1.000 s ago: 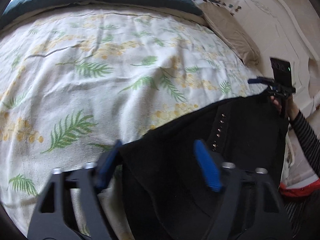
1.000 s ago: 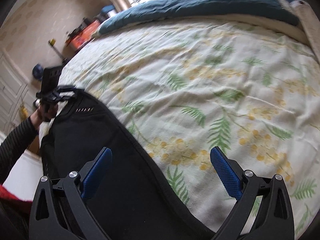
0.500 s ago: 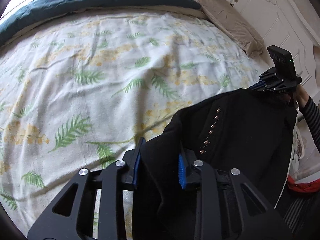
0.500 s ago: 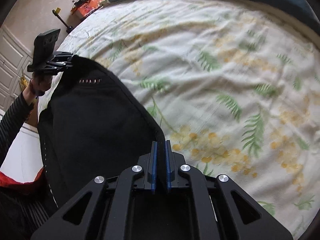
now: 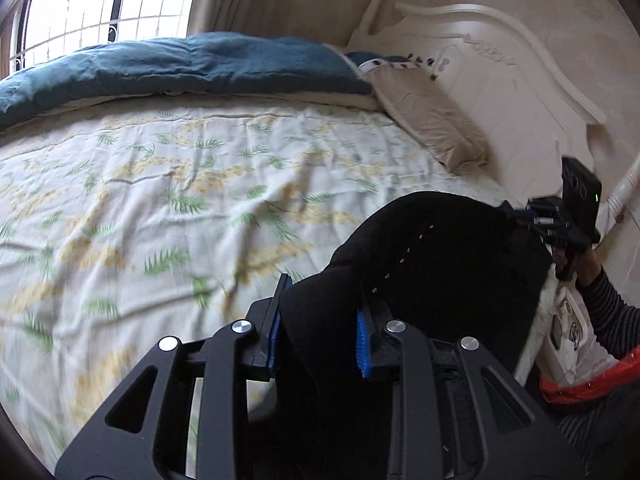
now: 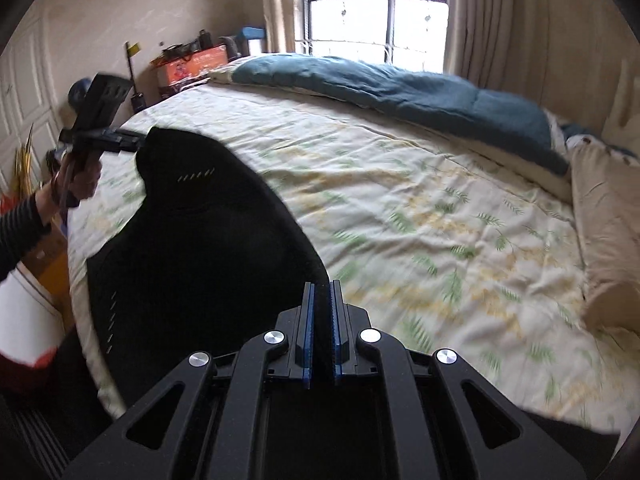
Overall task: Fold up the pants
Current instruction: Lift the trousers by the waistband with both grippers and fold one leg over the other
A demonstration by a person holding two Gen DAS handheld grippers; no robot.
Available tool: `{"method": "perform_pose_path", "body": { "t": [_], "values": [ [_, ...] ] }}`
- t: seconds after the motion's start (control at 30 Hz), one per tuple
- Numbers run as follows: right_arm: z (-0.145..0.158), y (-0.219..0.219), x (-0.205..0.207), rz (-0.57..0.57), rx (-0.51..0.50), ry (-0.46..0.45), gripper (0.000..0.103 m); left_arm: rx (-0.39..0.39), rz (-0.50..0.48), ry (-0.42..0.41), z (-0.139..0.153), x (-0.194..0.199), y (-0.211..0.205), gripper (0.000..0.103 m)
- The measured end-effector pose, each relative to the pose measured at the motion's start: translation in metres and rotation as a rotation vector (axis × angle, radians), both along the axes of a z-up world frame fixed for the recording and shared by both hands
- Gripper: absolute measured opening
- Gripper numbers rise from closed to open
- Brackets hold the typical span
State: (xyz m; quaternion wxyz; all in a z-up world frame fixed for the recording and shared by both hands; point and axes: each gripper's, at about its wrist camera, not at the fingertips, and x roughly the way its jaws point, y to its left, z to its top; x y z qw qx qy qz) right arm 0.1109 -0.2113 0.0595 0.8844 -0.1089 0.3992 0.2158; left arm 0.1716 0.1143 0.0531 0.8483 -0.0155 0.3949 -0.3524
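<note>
Black pants [image 5: 432, 272] with a row of small metal studs hang lifted above the floral bed sheet [image 5: 160, 200], stretched between both grippers. My left gripper [image 5: 320, 320] is shut on a thick bunch of the black cloth at one corner. In the right wrist view the pants [image 6: 192, 248] spread out to the left, and my right gripper [image 6: 322, 320] is shut on a thin edge of them. The right gripper [image 5: 560, 224] also shows in the left wrist view at the far corner, held by a hand in a striped sleeve. The left gripper [image 6: 100, 136] shows at the far left of the right wrist view.
A dark teal duvet [image 6: 400, 88] lies along the far side of the bed under the window. A beige pillow [image 5: 432, 120] rests against the white headboard [image 5: 500, 80]. Boxes and clutter [image 6: 192, 64] stand by the wall beyond the bed corner.
Both grippers closed on the pants' edge and rose, lifting the black cloth off the sheet. Both views tilted up, so the window and headboard now show.
</note>
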Motion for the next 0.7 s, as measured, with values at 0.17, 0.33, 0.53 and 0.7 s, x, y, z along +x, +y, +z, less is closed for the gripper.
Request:
{"method": "perform_pose_path", "body": {
  "t": [0.17,0.33,0.53,0.7],
  "values": [
    [-0.027,0.017,-0.065,0.026,-0.030,0.023,0.007,-0.029,0.033,0.014,-0.017,-0.063,0.015,0.028],
    [-0.079,0.021,-0.097,-0.003,-0.010,0.105,0.007,-0.054,0.093,0.093,-0.055,-0.104,0.038,0.028],
    [-0.103,0.026,-0.117,-0.058,0.002,0.111,0.013,0.031,0.188,0.199,-0.100,-0.133,0.051,0.049],
    [-0.091,0.012,-0.134,-0.131,0.136,0.136,0.033,-0.093,0.282,0.230,-0.101,-0.165,0.085,0.067]
  ]
}}
